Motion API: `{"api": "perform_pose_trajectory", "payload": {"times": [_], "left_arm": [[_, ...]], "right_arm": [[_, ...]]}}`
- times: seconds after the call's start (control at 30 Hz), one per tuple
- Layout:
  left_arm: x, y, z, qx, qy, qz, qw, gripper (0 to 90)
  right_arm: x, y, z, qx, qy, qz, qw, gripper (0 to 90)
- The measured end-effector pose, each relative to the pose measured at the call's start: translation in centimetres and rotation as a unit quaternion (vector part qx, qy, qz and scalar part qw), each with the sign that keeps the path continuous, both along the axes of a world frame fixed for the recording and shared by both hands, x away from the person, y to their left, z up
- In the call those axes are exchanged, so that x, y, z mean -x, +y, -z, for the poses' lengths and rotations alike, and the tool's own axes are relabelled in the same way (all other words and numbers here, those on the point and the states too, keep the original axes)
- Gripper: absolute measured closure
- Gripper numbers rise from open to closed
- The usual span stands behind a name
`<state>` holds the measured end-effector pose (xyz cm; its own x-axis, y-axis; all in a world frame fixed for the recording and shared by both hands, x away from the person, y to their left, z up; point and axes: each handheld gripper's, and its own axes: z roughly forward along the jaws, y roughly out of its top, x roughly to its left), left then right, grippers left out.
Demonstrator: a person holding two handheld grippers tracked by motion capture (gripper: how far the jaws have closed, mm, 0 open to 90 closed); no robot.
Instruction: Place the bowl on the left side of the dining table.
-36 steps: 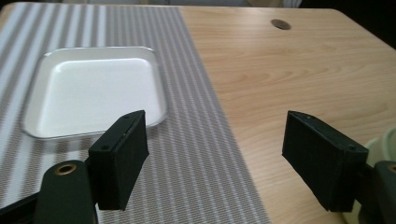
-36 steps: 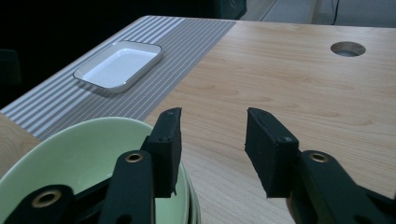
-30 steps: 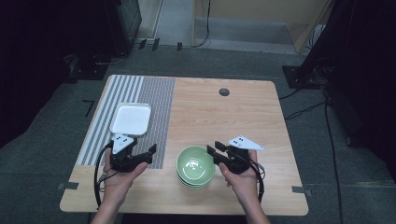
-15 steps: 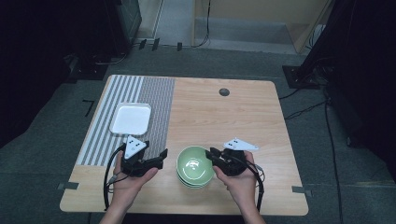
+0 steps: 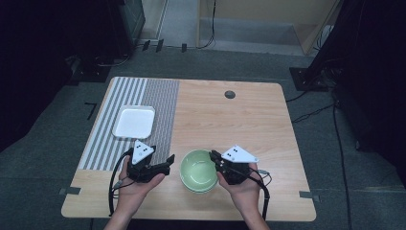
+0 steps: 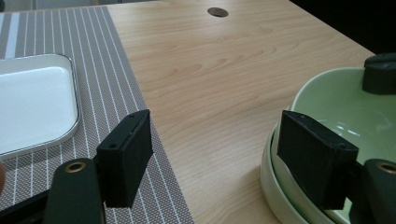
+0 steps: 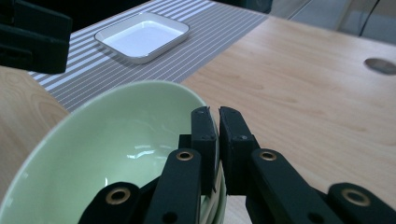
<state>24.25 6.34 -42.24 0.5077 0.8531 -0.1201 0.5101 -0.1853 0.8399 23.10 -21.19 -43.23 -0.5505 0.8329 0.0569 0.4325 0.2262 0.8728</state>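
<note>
- We had the right claw pinched on the right rim of the top green bowl, one jaw inside the wall and one outside, the jaws nearly together.
- The bowl sat on a small stack at the near middle of the surface.
- Our left claw stood wide, with nothing between its jaws, and its right jaw hung just beside the stack's left rim.
- Against the frame a second before, that claw had travelled right, off the striped mat and away from the white tray, toward the bowl.
- We judged this as closing in to steady the lower bowls or share the lift.
</note>
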Motion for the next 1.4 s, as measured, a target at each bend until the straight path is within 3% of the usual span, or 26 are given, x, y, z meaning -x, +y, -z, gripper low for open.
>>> {"api": "perform_pose_trajectory", "payload": {"times": [0.07, 0.17, 0.2, 0.23, 0.27, 0.3, 0.47, 0.6, 0.63, 0.67, 0.7, 0.8, 0.83, 0.9, 1.0, 1.03, 1.4], "left_arm": [[0.0, 0.0, 0.1, 0.001, 0.002, 0.001, 1.0, 26.1], [0.0, -0.1, 0.1, 0.004, 0.002, 0.004, 1.0, 26.1], [0.0, -0.1, 0.1, 0.004, 0.002, 0.004, 1.0, 26.1], [0.0, -0.2, 0.1, 0.004, 0.002, 0.004, 1.0, 26.1], [0.0, -0.2, 0.1, 0.004, 0.002, 0.005, 1.0, 26.1], [0.0, -0.2, 0.1, 0.004, 0.003, 0.006, 1.0, 26.1], [0.2, -0.6, 0.2, -0.004, 0.0, 0.009, 0.9999, 26.1], [0.3, -0.9, 0.2, -0.006, 0.0, 0.012, 0.9999, 26.1], [0.3, -0.9, 0.2, -0.007, -0.001, 0.013, 0.9999, 26.1], [0.3, -0.9, 0.2, -0.007, -0.001, 0.013, 0.9999, 26.1], [0.3, -0.9, 0.3, -0.006, 0.0, 0.012, 0.9999, 26.1], [0.2, -0.9, 0.3, -0.006, 0.001, 0.012, 0.9999, 26.1], [0.2, -0.9, 0.4, -0.005, 0.002, 0.012, 0.9999, 26.1], [0.2, -1.0, 0.5, -0.002, 0.003, 0.012, 0.9999, 26.1], [0.4, -1.1, 0.4, -0.002, 0.002, 0.013, 0.9999, 26.1], [0.5, -1.3, 0.4, -0.002, 0.0, 0.015, 0.9999, 26.1], [1.1, -1.7, -0.1, 0.023, -0.012, 0.03, 0.9992, 26.0]], "right_arm": [[0.0, 0.1, -0.2, -0.005, 0.003, 0.003, 1.0, 85.7], [-0.2, -0.5, -0.3, -0.024, 0.039, 0.006, 0.9989, 80.1], [-0.2, -0.5, -0.3, -0.024, 0.039, 0.006, 0.9989, 80.1], [-0.5, -0.7, -0.3, -0.022, 0.068, 0.007, 0.9974, 73.4], [-0.5, -0.7, -0.3, -0.022, 0.068, 0.007, 0.9974, 73.4], [-0.7, -0.7, -0.2, -0.022, 0.083, 0.012, 0.9963, 72.9], [-0.7, -0.4, -0.1, -0.012, 0.084, 0.012, 0.9963, 80.6], [-0.5, 0.0, 0.2, 0.016, 0.059, 0.018, 0.9979, 85.2], [-0.2, 0.1, 0.2, 0.024, 0.026, 0.008, 0.9994, 84.9], [-0.2, 0.1, 0.2, 0.024, 0.026, 0.008, 0.9994, 84.9], [0.0, 0.3, 0.1, 0.027, 0.011, 0.006, 0.9995, 84.3], [-0.1, 0.2, 0.0, 0.014, 0.02, 0.01, 0.9997, 83.1], [-0.3, 0.1, -0.1, 0.006, 0.04, 0.011, 0.9991, 80.4], [-0.3, 0.1, 0.0, 0.013, 0.047, 0.015, 0.9987, 82.6], [-0.2, 0.3, 0.3, 0.027, 0.039, 0.019, 0.9987, 84.7], [0.0, 0.5, 0.5, 0.039, 0.024, 0.021, 0.9988, 85.2], [0.8, 0.3, -0.5, 0.027, -0.027, 0.032, 0.9988, 85.1]]}}
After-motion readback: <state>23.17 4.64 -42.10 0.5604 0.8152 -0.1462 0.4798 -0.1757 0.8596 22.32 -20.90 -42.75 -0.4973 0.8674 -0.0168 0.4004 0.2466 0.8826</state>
